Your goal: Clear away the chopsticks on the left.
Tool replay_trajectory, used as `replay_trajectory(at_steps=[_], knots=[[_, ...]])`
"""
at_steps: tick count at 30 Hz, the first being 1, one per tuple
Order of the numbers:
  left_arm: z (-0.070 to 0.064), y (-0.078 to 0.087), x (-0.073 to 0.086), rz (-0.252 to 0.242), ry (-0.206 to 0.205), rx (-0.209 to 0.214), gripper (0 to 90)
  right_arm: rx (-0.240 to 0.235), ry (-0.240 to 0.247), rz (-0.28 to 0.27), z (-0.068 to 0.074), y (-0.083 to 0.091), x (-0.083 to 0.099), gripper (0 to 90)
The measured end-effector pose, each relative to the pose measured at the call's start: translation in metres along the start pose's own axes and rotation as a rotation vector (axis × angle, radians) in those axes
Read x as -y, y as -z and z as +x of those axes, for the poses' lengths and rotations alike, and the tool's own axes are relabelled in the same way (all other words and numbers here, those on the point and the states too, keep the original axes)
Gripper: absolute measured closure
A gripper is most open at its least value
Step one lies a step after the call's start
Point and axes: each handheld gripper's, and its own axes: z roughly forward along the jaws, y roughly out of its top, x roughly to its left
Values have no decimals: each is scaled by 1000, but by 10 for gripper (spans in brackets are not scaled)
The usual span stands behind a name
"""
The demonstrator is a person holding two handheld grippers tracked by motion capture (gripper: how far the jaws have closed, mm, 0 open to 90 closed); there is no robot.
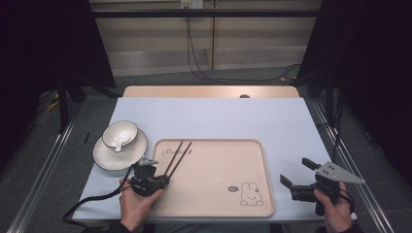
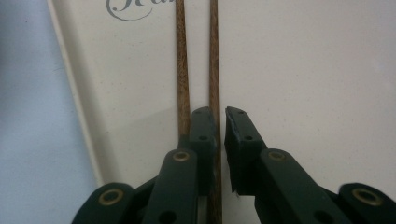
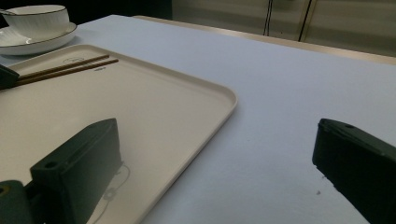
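The pair of brown chopsticks (image 1: 178, 156) lies on the left part of the beige tray (image 1: 252, 160), side by side, long axis running from the tray's near-left area up and slightly rightward toward the printed script at its far-left corner. The left gripper (image 1: 163, 180) sits right at their near ends, pointed along that same axis. In the left gripper view the two sticks (image 2: 182, 70) run straight away from the jaws: the right-hand stick passes down into the narrow gap between the jaws, while the left-hand stick disappears behind the outer side of the left jaw. The jaws stand almost closed, with only a slim slot between them; whether they actually pinch the one stick cannot be told, and the second stick looks to lie outside the grip. The right gripper (image 1: 296, 175) rests well apart over the table's right edge, beyond the tray's rim (image 3: 219, 93), jaws spread wide and empty, aimed back across the tray toward the chopsticks. A white bowl (image 1: 119, 135) with a spoon in it stands on a plate (image 1: 104, 158) just left of the tray. The left hand is clearly the nearer one, and any lift depends on both sticks sitting between its jaws.
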Motion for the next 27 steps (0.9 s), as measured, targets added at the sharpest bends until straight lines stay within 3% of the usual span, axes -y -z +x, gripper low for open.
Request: replay_trajectory(at_steps=[2,6,9,10,11,14,17,19,21,24,26,27], knots=[[1,0,0,0,-14,7,812,0,1,0,0,0,0,7],[0,0,-1,-14,-35,38,711,0,4,4,0,0,0,8],[0,3,-2,-42,-40,39,664,1,4,4,-1,0,0,9],[0,6,-4,-75,-54,59,640,0,5,4,-1,0,0,8],[1,8,-5,-79,-72,65,611,1,4,4,-1,0,0,9],[3,13,-7,-124,-113,105,467,3,2,2,0,0,0,9],[4,17,-10,-171,-157,148,267,4,4,0,-1,0,0,9],[6,22,-12,-194,-195,191,226,3,2,-1,-1,0,0,9],[7,27,-13,-229,-225,195,155,7,3,-3,-1,0,0,9],[12,34,-14,-235,-245,180,46,8,4,-6,-1,0,0,8],[15,39,-12,-223,-312,172,34,9,5,-6,-1,0,0,8],[16,42,-11,-232,-318,174,33,10,5,-6,-1,0,0,9]])
